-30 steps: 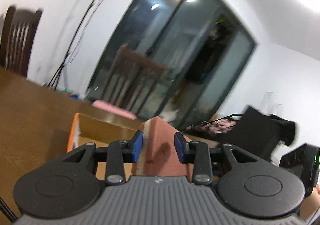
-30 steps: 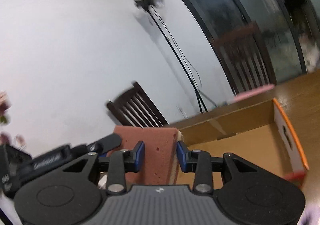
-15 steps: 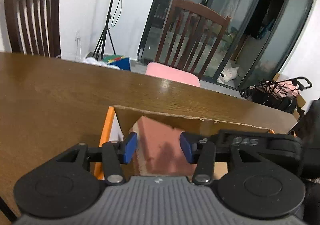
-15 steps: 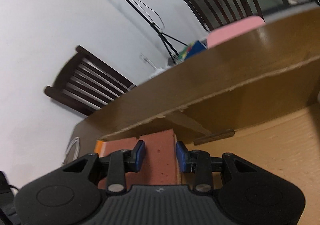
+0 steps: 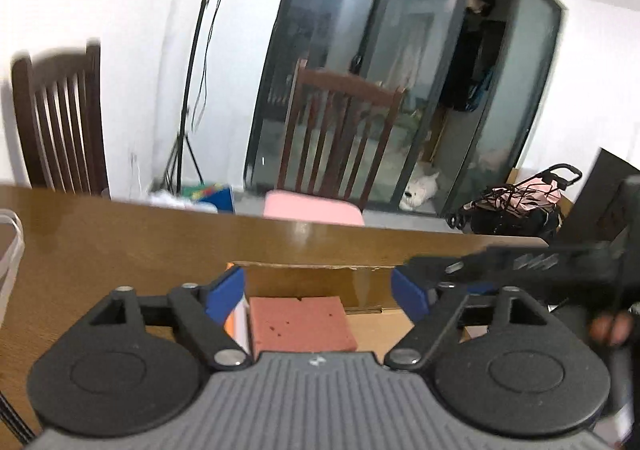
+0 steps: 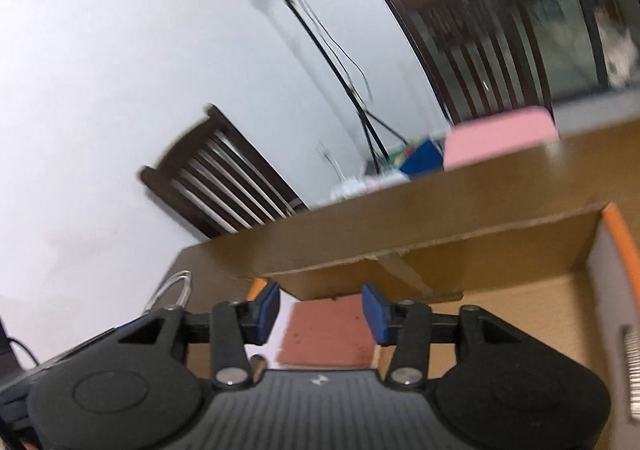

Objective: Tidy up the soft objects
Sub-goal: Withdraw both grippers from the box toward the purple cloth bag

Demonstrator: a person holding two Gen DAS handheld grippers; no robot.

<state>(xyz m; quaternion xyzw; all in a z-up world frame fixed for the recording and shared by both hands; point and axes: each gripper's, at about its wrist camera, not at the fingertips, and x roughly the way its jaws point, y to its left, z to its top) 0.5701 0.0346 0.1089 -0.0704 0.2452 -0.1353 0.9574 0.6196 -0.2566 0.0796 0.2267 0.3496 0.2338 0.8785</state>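
The sponge (image 5: 302, 324), a brick-red block with small dark pores, lies flat on the floor of the cardboard box (image 6: 500, 250), low in the centre of both wrist views, tucked toward the box's orange-edged end wall and close under its long back wall. Both tools sit spread wide above it: the left gripper (image 5: 318, 292) has its blue pads well out to either side of the block with clear gaps, and the right gripper (image 6: 322, 308) likewise straddles it with daylight on each side, so neither is clamping anything. That spacing reads as a release, the soft block left to rest on its broad face where it cannot tip or roll. Being set against a corner makes sense for tidying, since it leaves the open floor toward the right of the right wrist view free for more items. In the left wrist view the block's top face looks nearly square, only a little wider than it is deep, so its long axis is hard to call; at a guess it runs left to right across the frame, parallel to the back wall, with a small notch at the far edge. The box stands on the wooden table (image 5: 100, 234), with a chair (image 5: 336, 138) and its pink cushion (image 5: 314, 208) behind it in the upper middle.
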